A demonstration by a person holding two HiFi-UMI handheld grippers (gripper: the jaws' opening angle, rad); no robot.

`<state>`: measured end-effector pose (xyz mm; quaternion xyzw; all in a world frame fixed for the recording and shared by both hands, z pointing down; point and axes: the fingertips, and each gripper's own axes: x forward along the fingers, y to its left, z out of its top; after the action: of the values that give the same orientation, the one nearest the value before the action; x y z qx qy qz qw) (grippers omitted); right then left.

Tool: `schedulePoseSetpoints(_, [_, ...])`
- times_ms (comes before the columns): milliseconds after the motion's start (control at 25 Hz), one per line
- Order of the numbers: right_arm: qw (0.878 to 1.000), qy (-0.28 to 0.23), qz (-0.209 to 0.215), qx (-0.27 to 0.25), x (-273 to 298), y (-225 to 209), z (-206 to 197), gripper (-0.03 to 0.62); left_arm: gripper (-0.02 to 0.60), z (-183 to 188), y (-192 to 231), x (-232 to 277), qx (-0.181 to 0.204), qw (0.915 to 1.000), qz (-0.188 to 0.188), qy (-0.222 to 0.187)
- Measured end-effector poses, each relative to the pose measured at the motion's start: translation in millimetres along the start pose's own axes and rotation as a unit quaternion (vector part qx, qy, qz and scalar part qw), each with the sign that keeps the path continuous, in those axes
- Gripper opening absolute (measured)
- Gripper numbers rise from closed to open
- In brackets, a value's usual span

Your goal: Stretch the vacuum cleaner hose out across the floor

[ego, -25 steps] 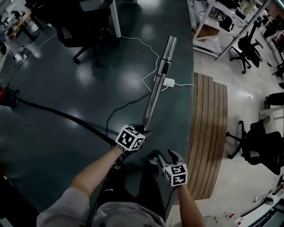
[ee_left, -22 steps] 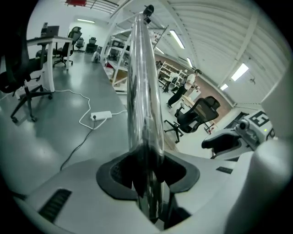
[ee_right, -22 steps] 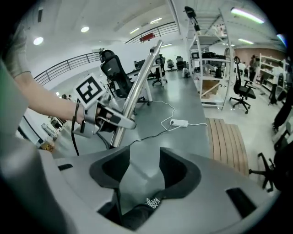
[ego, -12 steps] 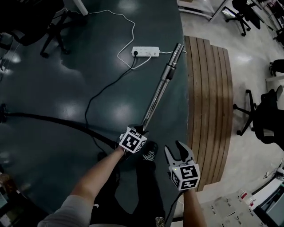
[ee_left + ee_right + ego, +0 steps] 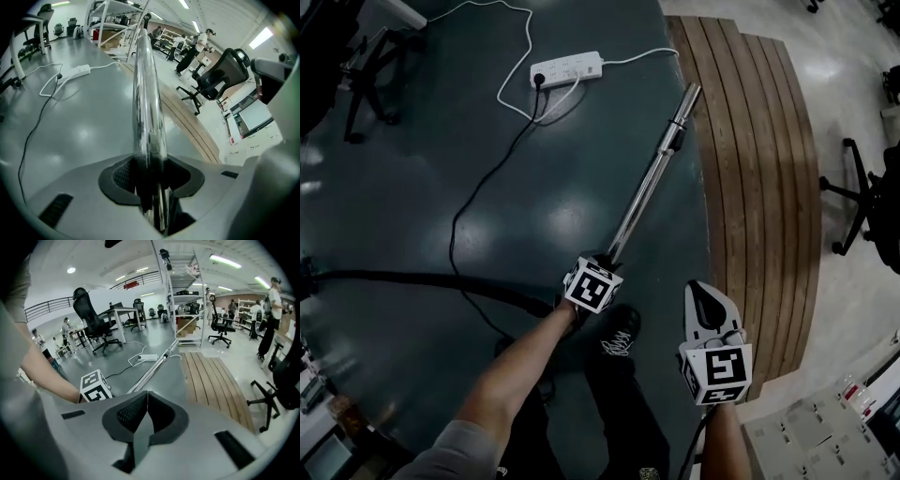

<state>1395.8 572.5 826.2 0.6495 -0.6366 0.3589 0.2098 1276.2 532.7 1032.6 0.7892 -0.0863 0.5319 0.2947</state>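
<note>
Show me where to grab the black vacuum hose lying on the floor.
Grip the black hose on its straight stretch left of the left gripper, which clamps the metal wand. Probably best to come from above, jaws straddling it crosswise: it lies flat, round and narrow, with bare floor on both sides.

No text, brand or number could be read anywhere. Black-and-white square marker patterns were carried on the cubes of the left gripper [image 5: 602, 265] and the right gripper [image 5: 705, 298], but no letters or digits were made out in them. A white printed mark was seen on a black shoe [image 5: 619, 342], too small and blurred to be read. In the right gripper view, a red sign [image 5: 132, 285] was seen high up by a railing, its wording too small to be told.
</note>
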Motion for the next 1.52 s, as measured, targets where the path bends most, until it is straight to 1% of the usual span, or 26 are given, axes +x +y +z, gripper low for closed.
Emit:
schedulePoseSetpoints(160, [1.000,0.005,-0.009,0.029,26,-20,-34,0.011,0.152,-4,11,50,-0.012,0.9995,0.012,0.026])
schedulePoseSetpoints(320, [0.999,0.015,-0.015,0.045,42,-36,-63,0.011,0.152,-8,30,95,-0.018,0.9983,0.035,0.043])
schedulePoseSetpoints(560, [0.994,0.078,-0.006,0.074,71,-64,-98,0.011,0.152,-10,43,130,-0.004,0.9967,0.061,0.053])
schedulePoseSetpoints(680, [0.992,0.095,0.005,0.082,84,-73,-101,0.011,0.152,-17,45,138,-0.003,0.9956,0.069,0.063])
schedulePoseSetpoints(880, [0.989,0.119,0.022,0.090,99,-82,-105,0.011,0.153,-17,44,141,-0.014,0.9968,0.054,0.058])
schedulePoseSetpoints(960, [0.987,0.124,0.026,0.095,101,-80,-105,0.011,0.153,-18,45,141,-0.018,0.9961,0.054,0.068])
schedulePoseSetpoints(1120, [0.987,0.130,0.040,0.083,99,-67,-96,0.011,0.152,-20,44,144,-0.027,0.9937,0.061,0.090])
schedulePoseSetpoints(1200, [0.987,0.129,0.043,0.083,94,-63,-89,0.011,0.156,-23,41,144,-0.033,0.9918,0.061,0.108])
schedulePoseSetpoints(1240, [0.987,0.129,0.044,0.085,92,-62,-86,0.011,0.180,-24,39,143,-0.037,0.9909,0.057,0.116])
schedulePoseSetpoints(1280, [0.987,0.128,0.045,0.087,89,-60,-83,0.011,0.238,-26,37,142,-0.039,0.9902,0.053,0.123])
schedulePoseSetpoints(1320, [0.987,0.127,0.046,0.088,87,-58,-80,0.011,0.268,-28,35,141,-0.040,0.9898,0.048,0.128])
schedulePoseSetpoints(1440, [0.987,0.128,0.050,0.086,81,-51,-76,0.011,0.307,-32,30,138,-0.040,0.9901,0.036,0.130])
schedulePoseSetpoints(1520, [0.987,0.129,0.052,0.083,77,-48,-75,0.011,0.330,-32,30,133,-0.036,0.9900,0.040,0.130])
